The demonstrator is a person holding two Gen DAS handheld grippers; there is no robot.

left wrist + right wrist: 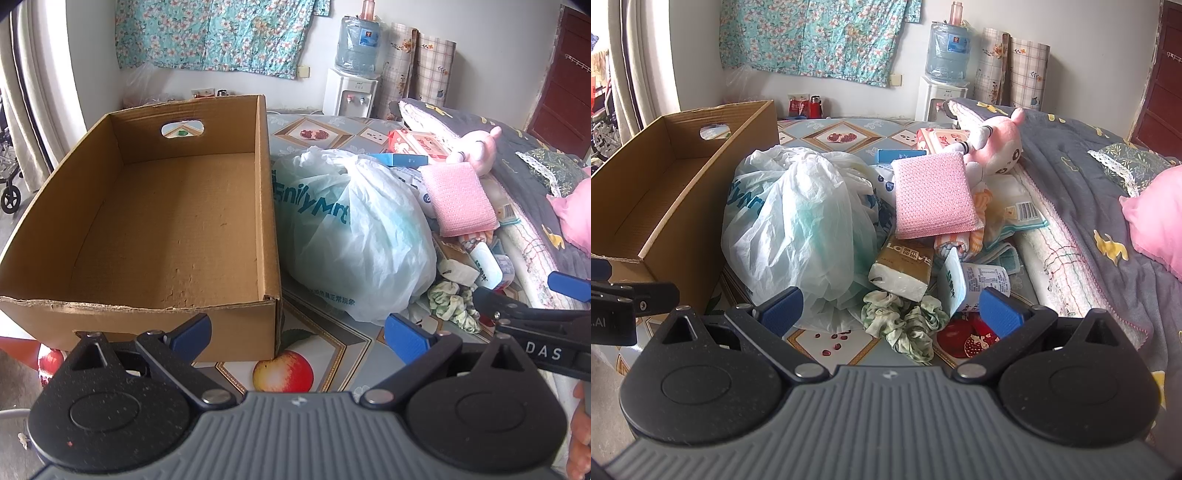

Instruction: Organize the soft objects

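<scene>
Your cardboard box (166,221) is the anchor here: it stands open and bare inside on the fruit-print tablecloth (321,347), its near wall cut off behind your left gripper (299,332), whose blue pads are spread wide with nothing between them. Just right of the box, touching its long wall, slumps a knotted white plastic bag (798,229) with partly readable teal lettering; what fills it is hidden. Right of the bag the soft things lie piled: a pink knitted cloth (932,194) on top, a pink plush toy (997,147) beyond it against the grey quilt (1089,206), its body mostly hidden by the cloth. Nearer you than the cloth sits a tissue pack (905,271), and nearest, a green floral scrunchie (905,325). Your right gripper (892,314) hovers just above that scrunchie, jaws wide apart and empty. The smaller packets under the cloth overlap too much to make out.
</scene>
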